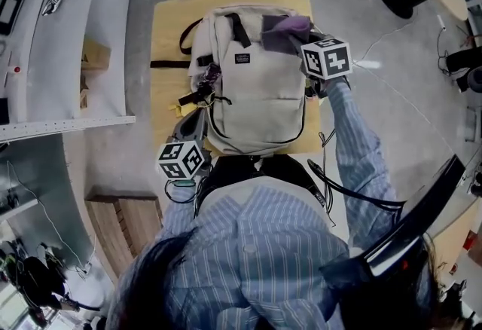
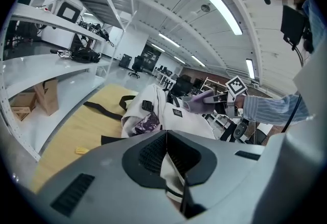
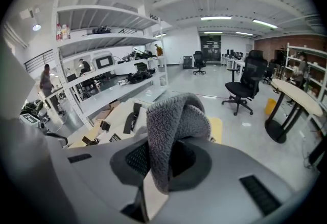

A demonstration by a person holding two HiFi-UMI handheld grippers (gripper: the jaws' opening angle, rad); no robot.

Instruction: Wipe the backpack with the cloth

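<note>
The left claw (image 2: 171, 166) pinches the backpack (image 1: 256, 87) near-left. The right claw (image 3: 161, 161) grips a grey cloth (image 3: 173, 120) on its far-right corner.

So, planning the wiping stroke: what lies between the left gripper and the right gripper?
The backpack, its beige front plain in the head view. The left gripper pinches its near edge; the right gripper holds the cloth at its far corner.

Shelving (image 1: 113, 35) crowds the table's (image 1: 167, 42) left, the backpack (image 1: 256, 95) fills its top, and floor (image 1: 354, 12) rightward seems open.
</note>
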